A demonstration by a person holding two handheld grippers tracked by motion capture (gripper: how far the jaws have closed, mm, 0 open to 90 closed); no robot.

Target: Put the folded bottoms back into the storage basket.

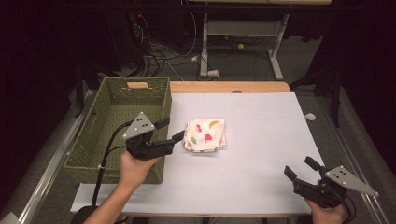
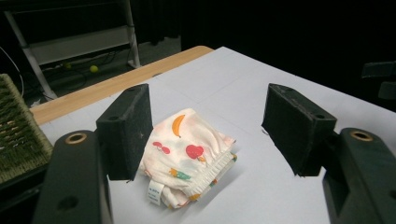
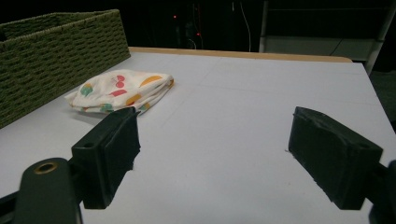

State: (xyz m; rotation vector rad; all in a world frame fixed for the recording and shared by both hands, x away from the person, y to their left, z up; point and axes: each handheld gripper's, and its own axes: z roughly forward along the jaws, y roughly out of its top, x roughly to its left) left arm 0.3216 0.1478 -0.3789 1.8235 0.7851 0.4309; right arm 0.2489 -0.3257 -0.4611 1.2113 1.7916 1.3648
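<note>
The folded fruit-print cloth [image 1: 205, 135] lies at the centre of the high view on the white table [image 1: 261, 140], just right of the green woven basket [image 1: 116, 130]. It looks soft, light and limp; the thick elastic-edged fold seems the best hold. The left gripper [image 1: 170, 130] hovers beside it, jaws wide. The right gripper [image 1: 301, 167], lower right, is agape and empty.
</note>
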